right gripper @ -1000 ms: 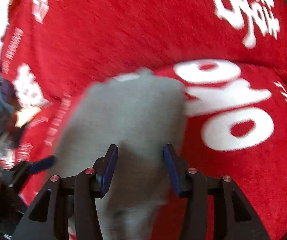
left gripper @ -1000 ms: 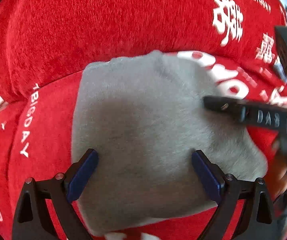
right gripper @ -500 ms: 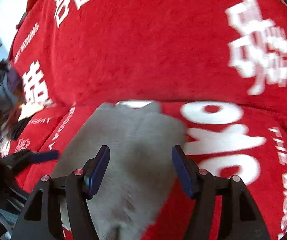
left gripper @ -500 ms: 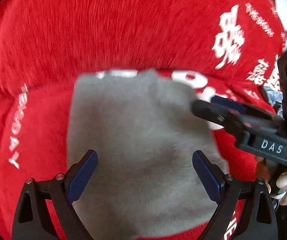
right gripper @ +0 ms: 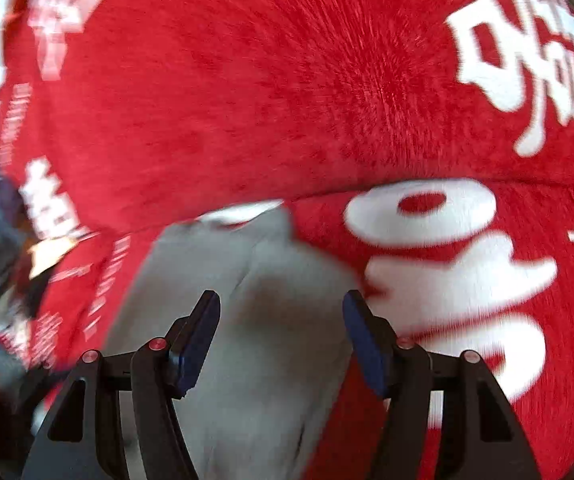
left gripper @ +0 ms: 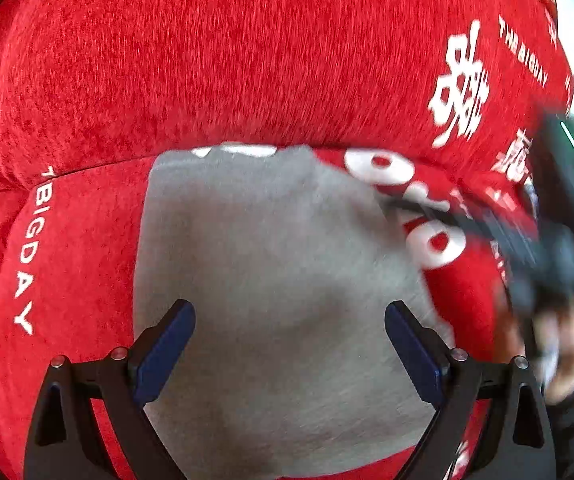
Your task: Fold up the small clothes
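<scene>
The right gripper has lifted toward 3 o'clock off the cloth; both it and the left gripper gape wide, empty, above the red cover.

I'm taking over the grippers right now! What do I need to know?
Left hand-held gripper: open, nothing held, poised over the grey cloth.
Right hand-held gripper: open, nothing held, over the same cloth near its right edge.
Where things are: the grey cloth lies flat on the red cover with white lettering, close to where the seat meets the backrest. A fold line runs down it in the right wrist view.
Done: it looks folded at least once.
Left: perhaps one more fold; I can't tell how many are needed.
</scene>
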`<state>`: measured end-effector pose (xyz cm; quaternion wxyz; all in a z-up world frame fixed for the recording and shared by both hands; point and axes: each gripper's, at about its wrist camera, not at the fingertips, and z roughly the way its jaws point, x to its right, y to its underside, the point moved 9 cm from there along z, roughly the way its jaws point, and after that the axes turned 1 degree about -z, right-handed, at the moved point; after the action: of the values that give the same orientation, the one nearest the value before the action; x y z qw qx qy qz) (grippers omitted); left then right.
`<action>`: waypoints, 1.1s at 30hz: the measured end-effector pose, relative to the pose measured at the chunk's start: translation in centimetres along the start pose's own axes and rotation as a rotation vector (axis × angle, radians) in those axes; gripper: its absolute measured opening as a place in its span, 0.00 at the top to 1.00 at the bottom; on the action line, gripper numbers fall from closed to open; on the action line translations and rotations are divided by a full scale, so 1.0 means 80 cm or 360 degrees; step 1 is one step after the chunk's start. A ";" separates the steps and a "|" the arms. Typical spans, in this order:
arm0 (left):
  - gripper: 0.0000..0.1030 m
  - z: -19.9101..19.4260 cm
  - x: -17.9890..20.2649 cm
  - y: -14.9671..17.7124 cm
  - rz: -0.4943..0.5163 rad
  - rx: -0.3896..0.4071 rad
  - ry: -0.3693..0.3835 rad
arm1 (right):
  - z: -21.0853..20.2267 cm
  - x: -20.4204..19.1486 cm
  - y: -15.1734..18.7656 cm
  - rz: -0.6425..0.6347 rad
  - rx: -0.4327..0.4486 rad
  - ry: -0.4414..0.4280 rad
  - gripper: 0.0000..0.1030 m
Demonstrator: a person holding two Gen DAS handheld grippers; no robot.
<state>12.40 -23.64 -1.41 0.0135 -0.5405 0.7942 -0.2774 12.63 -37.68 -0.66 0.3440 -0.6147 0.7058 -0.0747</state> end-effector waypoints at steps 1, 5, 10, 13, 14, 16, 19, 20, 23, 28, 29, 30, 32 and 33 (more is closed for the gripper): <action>0.07 0.001 0.004 -0.005 -0.0004 -0.0008 0.0015 | -0.026 -0.010 0.023 -0.0039 0.0025 -0.0071 0.34; 0.07 0.035 0.041 -0.023 0.0068 -0.0170 0.0113 | -0.088 -0.058 0.097 -0.0292 0.0041 -0.0234 0.34; 0.07 0.086 0.087 -0.021 0.0116 -0.0402 0.0068 | -0.083 -0.100 0.143 -0.0607 -0.0034 -0.0255 0.34; 0.07 0.106 0.093 -0.012 0.0130 -0.0470 -0.0039 | -0.071 -0.105 0.147 -0.0613 -0.0043 -0.0299 0.34; 0.07 0.111 0.094 -0.011 0.0148 -0.0471 -0.0073 | -0.062 -0.106 0.152 -0.0590 -0.0087 -0.0329 0.34; 0.07 0.118 0.093 -0.010 0.0171 -0.0473 -0.0136 | -0.052 -0.111 0.173 -0.0585 -0.0176 -0.0381 0.34; 0.07 0.122 0.095 -0.012 0.0215 -0.0481 -0.0195 | -0.053 -0.112 0.189 -0.0764 -0.0146 -0.0236 0.33; 0.07 0.118 0.096 -0.012 0.0225 -0.0481 -0.0193 | -0.059 -0.108 0.189 -0.0758 -0.0129 -0.0217 0.33; 0.07 0.074 0.087 -0.020 0.0206 -0.0365 -0.0095 | -0.091 -0.080 0.172 -0.0538 -0.0029 -0.0217 0.32; 0.07 -0.007 0.006 -0.020 0.0110 -0.0159 -0.0054 | -0.148 0.010 0.138 -0.0077 0.0210 -0.0059 0.23; 0.07 -0.014 -0.015 -0.017 0.0084 -0.0147 -0.0083 | -0.155 0.031 0.131 0.0036 0.0228 -0.0026 0.22; 0.07 -0.020 -0.047 -0.012 0.0024 -0.0138 -0.0136 | -0.159 0.046 0.125 0.0143 0.0238 -0.0007 0.22; 0.07 -0.019 -0.100 -0.001 -0.0131 -0.0158 -0.0228 | -0.157 0.057 0.112 0.0334 0.0242 -0.0060 0.22; 0.07 -0.015 -0.127 0.007 -0.0248 -0.0186 -0.0248 | -0.154 0.055 0.104 0.0373 0.0240 -0.0093 0.22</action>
<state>15.74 -14.16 -3.49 0.0221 -0.6203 0.7612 -0.1879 -1.30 -43.74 2.50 0.4160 -0.5023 0.7549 -0.0689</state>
